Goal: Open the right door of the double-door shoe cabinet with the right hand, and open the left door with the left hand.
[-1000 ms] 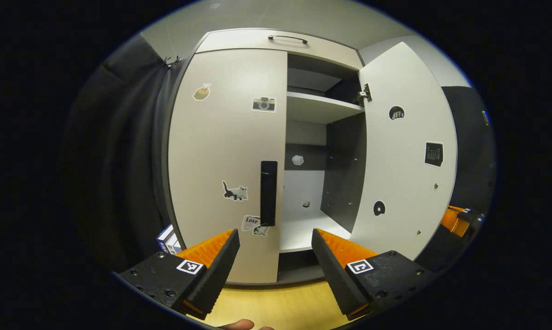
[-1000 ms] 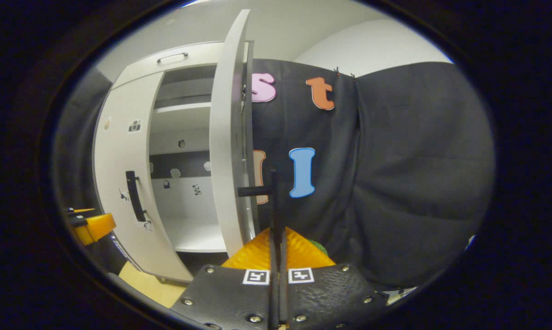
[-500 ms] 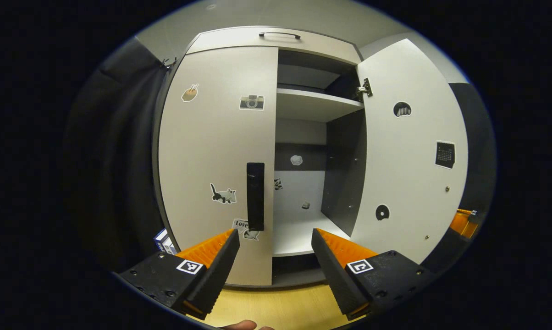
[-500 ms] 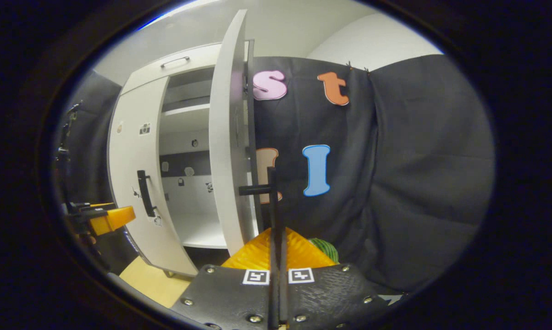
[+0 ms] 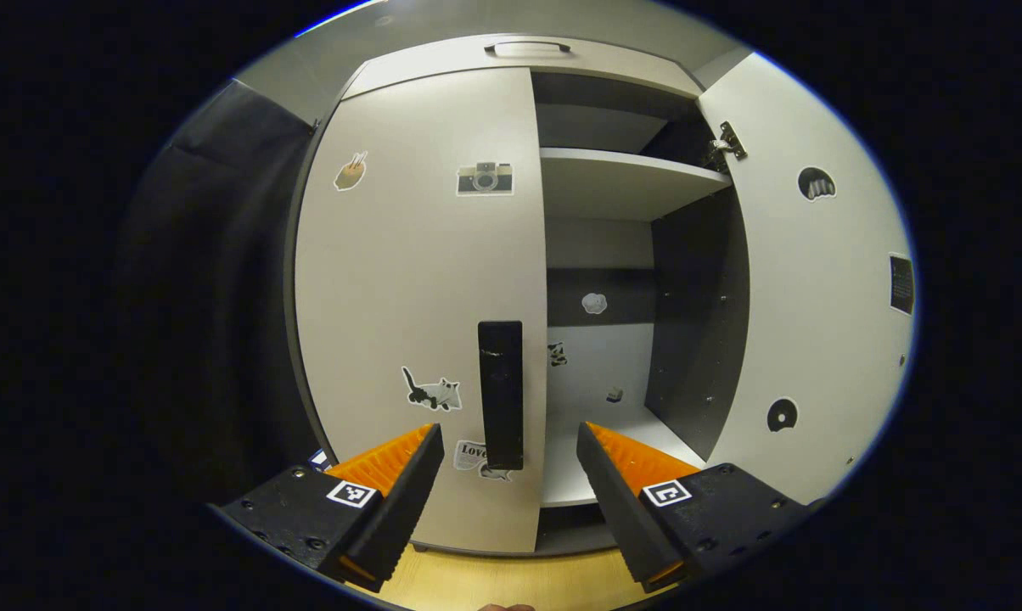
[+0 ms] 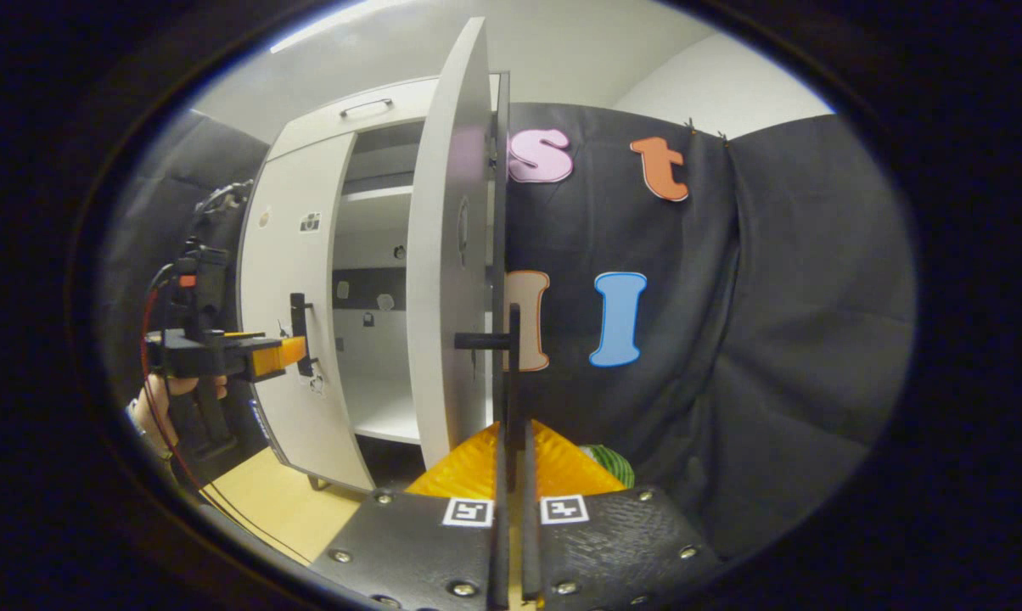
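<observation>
The pale double-door shoe cabinet stands ahead. In the left gripper view its left door (image 5: 409,280) is closed, with a black vertical handle (image 5: 501,395). My left gripper (image 5: 508,441) is open just short of that handle, which lines up between the two fingers. The right door (image 5: 817,297) stands swung wide open. In the right gripper view this right door (image 6: 452,255) shows edge-on, and my right gripper (image 6: 511,445) is shut on its black handle (image 6: 513,356). The left gripper (image 6: 231,355), held by a hand (image 6: 167,395), hovers close to the left door's handle (image 6: 300,335).
Inside the cabinet are a shelf (image 5: 621,174) and a pale floor panel (image 5: 579,458). A drawer with a bar handle (image 5: 528,48) tops the cabinet. Black cloth hangs on both sides. The floor (image 6: 282,509) is yellow wood. Something green (image 6: 606,464) lies behind the right door.
The left gripper has moved closer to the left door's handle, which is now centred between its fingers. The right gripper has pulled the right door open a little wider.
</observation>
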